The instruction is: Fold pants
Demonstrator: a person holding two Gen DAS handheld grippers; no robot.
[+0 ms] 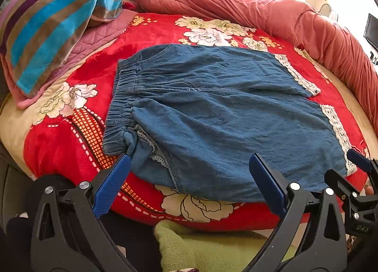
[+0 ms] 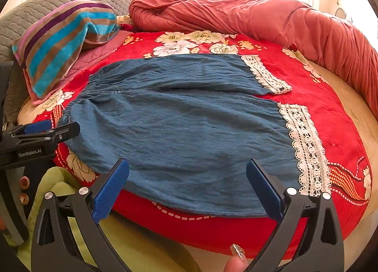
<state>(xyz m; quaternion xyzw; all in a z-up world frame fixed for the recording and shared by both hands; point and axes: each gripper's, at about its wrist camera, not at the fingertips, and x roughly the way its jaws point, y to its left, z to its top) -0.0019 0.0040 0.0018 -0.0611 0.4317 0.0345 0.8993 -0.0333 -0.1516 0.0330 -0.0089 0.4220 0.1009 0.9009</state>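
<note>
Blue denim pants [image 1: 212, 111] with white lace hems [image 1: 337, 130] lie flat on a red floral blanket [image 1: 153, 33], elastic waistband to the left and both short legs to the right. My left gripper [image 1: 190, 160] is open over the near edge, its left fingertip beside the waistband corner. The right gripper [image 1: 359, 160] shows at the right edge by the near lace hem. In the right wrist view, the pants [image 2: 177, 125] spread ahead and my right gripper [image 2: 187, 165] is open over their near edge, left of the lace hem [image 2: 307, 149]. The left gripper [image 2: 40, 130] sits by the waistband.
A striped towel [image 1: 47, 30] lies on a pillow at the back left. A rolled salmon duvet [image 1: 236, 0] curves along the back and right of the bed. A green cloth [image 1: 200, 243] lies below the bed's front edge. A person's fingertip [image 2: 236, 257] shows at the bottom.
</note>
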